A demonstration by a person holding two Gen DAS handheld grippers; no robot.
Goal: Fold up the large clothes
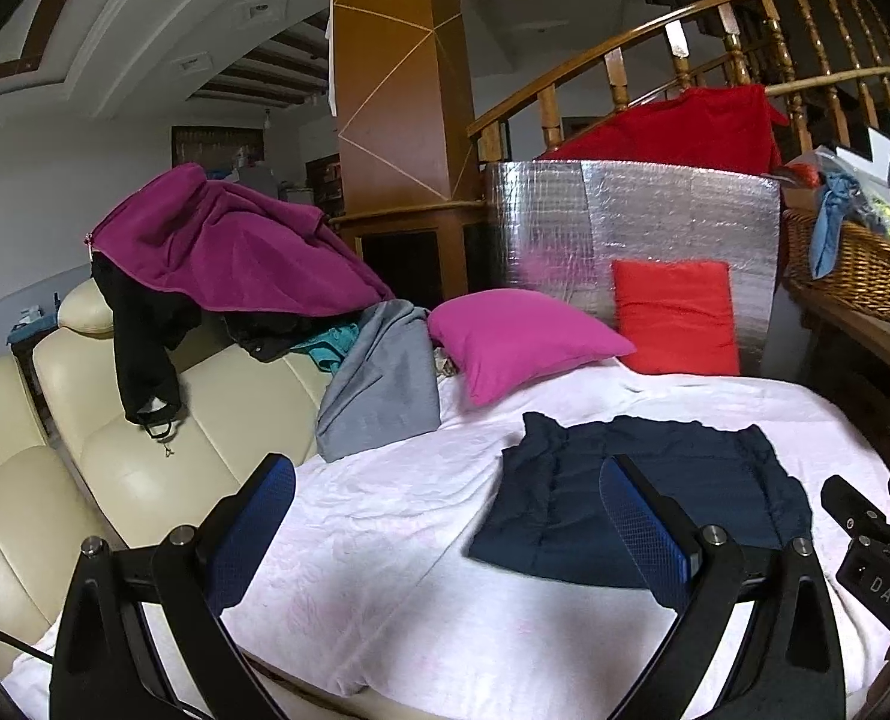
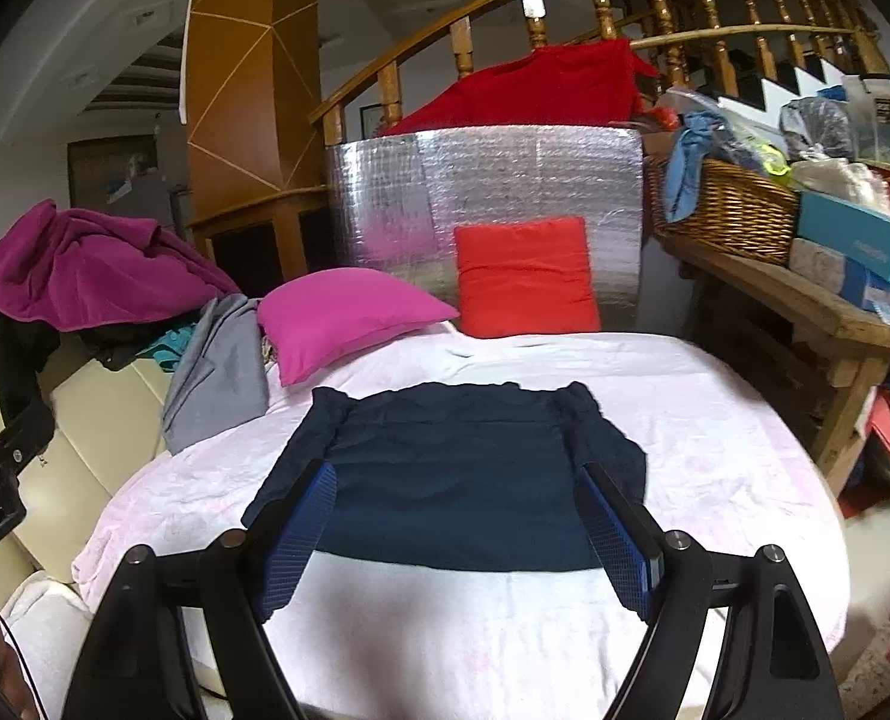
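Holding: my left tongs (image 1: 445,534) are spread with nothing between the pads; my right tongs (image 2: 457,534) are spread too, also bare.
Dark blue garment (image 2: 445,468): it lies flat on the white sheet (image 2: 715,480), partly folded, just ahead of my right tongs and off to the right of my left ones.
Feel: I judge it light, soft and floppy, so it will sag and slide on the sheet.
Where to grip: probably the two near corners, pinched at the hem.
Around: pink cushion (image 2: 349,324), red cushion (image 2: 523,276), grey cloth (image 2: 217,372) beyond.
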